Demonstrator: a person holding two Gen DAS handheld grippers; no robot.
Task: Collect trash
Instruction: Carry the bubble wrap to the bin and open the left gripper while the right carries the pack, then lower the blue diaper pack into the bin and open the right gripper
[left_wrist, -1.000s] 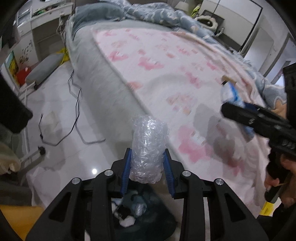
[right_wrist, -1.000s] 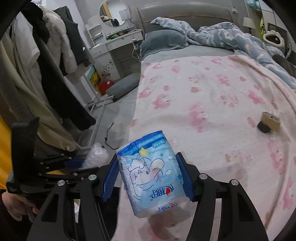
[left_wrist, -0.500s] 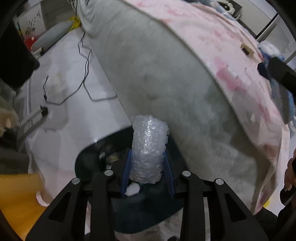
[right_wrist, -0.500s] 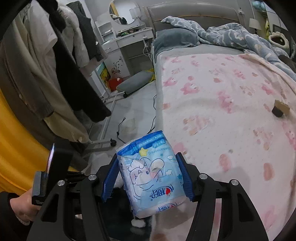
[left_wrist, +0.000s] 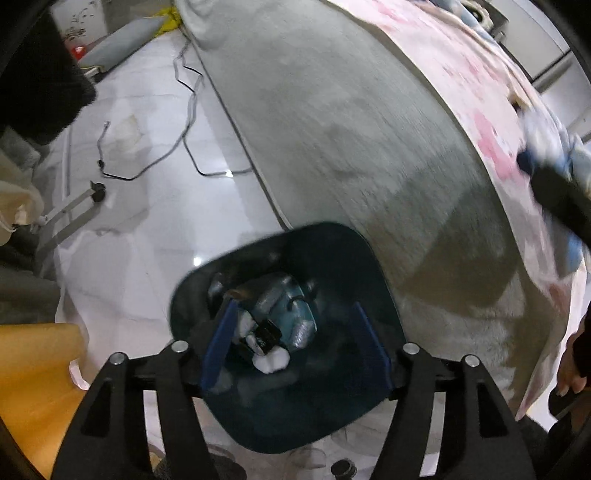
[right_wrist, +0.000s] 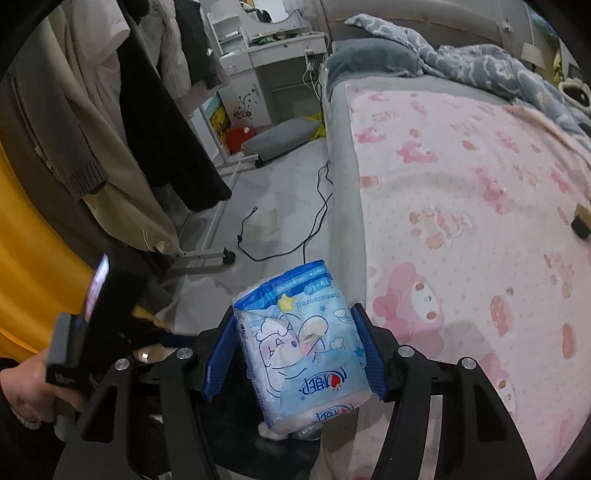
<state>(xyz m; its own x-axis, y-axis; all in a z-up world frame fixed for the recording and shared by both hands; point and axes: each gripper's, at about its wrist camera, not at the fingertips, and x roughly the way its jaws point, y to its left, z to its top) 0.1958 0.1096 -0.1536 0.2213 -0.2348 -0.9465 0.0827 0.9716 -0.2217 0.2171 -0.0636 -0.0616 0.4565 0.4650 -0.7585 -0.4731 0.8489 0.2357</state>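
In the left wrist view my left gripper (left_wrist: 295, 347) is open and empty, directly above a dark teal trash bin (left_wrist: 369, 266) on the floor beside the bed. The bin holds several pieces of trash, among them a clear bubble-wrap roll (left_wrist: 301, 330). In the right wrist view my right gripper (right_wrist: 295, 350) is shut on a blue and white tissue pack (right_wrist: 303, 347), held above the bed's edge, with the bin (right_wrist: 280, 454) partly visible below it. A small brown and black item (right_wrist: 581, 221) lies on the pink sheet at far right.
The bed (right_wrist: 461, 192) with its pink sheet and grey side (left_wrist: 351, 122) runs to the right of the bin. Cables (left_wrist: 184, 122) lie on the white floor. Hanging clothes (right_wrist: 110, 110) and a rack stand at left. A grey cushion (right_wrist: 280, 134) lies near a dresser.
My left gripper opened and the bubble-wrap roll dropped out of it into the bin. The right gripper moved nearer the bin, still holding the tissue pack.
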